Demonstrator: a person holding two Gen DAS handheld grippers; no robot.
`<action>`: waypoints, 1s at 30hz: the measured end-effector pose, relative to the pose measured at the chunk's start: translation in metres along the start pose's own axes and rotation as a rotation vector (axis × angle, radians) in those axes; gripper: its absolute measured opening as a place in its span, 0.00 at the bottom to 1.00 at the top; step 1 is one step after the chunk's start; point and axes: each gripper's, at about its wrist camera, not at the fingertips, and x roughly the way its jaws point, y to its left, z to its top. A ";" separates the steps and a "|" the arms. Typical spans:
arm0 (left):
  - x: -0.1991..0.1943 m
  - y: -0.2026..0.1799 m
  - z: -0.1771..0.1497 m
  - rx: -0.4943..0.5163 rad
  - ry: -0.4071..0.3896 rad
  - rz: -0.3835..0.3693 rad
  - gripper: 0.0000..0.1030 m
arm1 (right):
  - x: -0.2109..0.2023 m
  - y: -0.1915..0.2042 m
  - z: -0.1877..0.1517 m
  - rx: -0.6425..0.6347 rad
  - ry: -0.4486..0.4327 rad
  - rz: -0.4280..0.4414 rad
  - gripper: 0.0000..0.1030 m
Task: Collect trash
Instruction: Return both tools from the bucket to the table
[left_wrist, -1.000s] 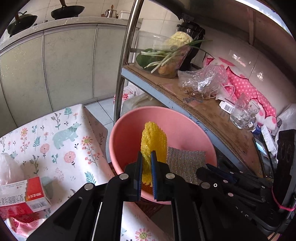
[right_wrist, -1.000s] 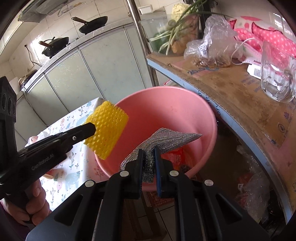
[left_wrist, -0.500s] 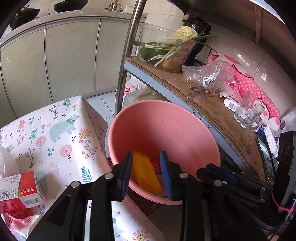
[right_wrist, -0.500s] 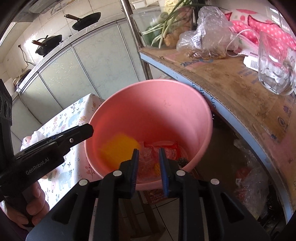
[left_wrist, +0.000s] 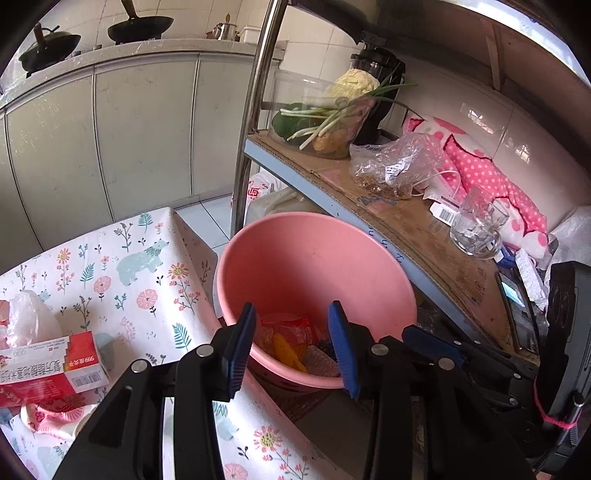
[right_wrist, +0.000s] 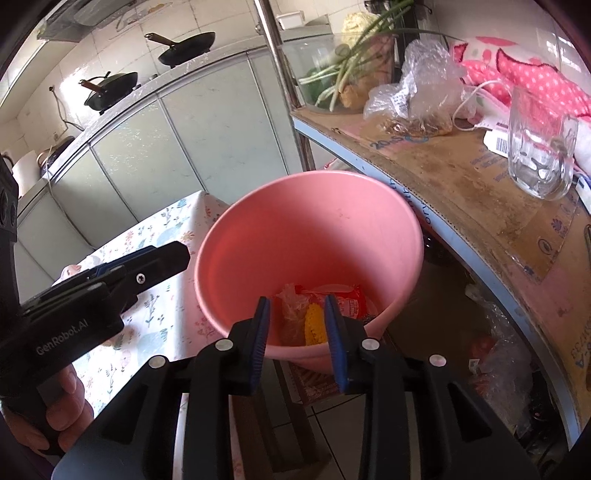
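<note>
A pink bucket (left_wrist: 314, 258) (right_wrist: 314, 221) stands between the flowered table and the metal shelf. In its bottom lie a yellow sponge (left_wrist: 286, 350) (right_wrist: 316, 325), a silver scouring pad (left_wrist: 319, 363), a red wrapper (left_wrist: 295, 326) (right_wrist: 347, 301) and clear plastic. My left gripper (left_wrist: 291, 339) is open and empty above the bucket's near rim. My right gripper (right_wrist: 297, 328) is open and empty over the near rim too. The left gripper's body (right_wrist: 92, 295) shows at the left of the right wrist view.
A red-and-white box (left_wrist: 44, 365) and a white plastic bag (left_wrist: 29, 321) lie on the flowered tablecloth (left_wrist: 129, 266). The shelf (left_wrist: 424, 236) holds a glass mug (left_wrist: 476, 225), a plastic bag, vegetables and pink cloth. Woks sit on the back counter.
My left gripper opened and dropped the yellow sponge into the bucket. My right gripper opened and dropped the silver scouring pad in. Both jaws are now wider apart.
</note>
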 end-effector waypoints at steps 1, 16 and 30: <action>-0.004 -0.001 -0.001 0.001 -0.005 0.000 0.39 | -0.001 0.002 -0.001 -0.004 -0.002 0.003 0.30; -0.073 0.009 -0.026 -0.014 -0.065 0.034 0.39 | -0.037 0.050 -0.021 -0.100 -0.023 0.061 0.30; -0.122 0.027 -0.055 -0.031 -0.096 0.059 0.39 | -0.058 0.093 -0.044 -0.182 -0.014 0.103 0.30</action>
